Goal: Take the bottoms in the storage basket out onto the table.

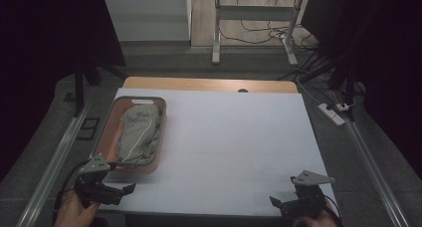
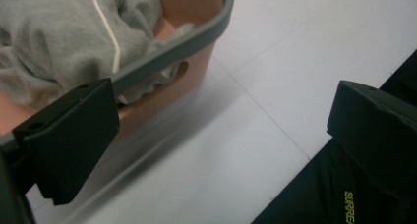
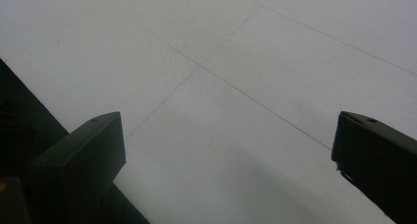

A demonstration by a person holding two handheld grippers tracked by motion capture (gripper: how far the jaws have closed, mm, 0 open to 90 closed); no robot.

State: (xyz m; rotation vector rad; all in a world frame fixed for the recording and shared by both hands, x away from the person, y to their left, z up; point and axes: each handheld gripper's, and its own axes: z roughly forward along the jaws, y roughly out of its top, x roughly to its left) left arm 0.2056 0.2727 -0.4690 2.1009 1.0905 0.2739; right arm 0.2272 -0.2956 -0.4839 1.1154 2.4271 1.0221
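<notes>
A salmon-coloured basket with a grey rim stands at the left of the white table. A crumpled grey garment with a white drawstring lies inside it. My left gripper hovers open at the table's front left corner, just below the basket's near end. In the left gripper view the basket rim and the garment lie close ahead of the left jaw. My right gripper is open at the front right edge, nothing between its jaws, over bare table.
Beyond the table's far wooden edge stand a metal frame leg and loose cables. A power strip lies on the floor at the right. Metal rails run along both sides.
</notes>
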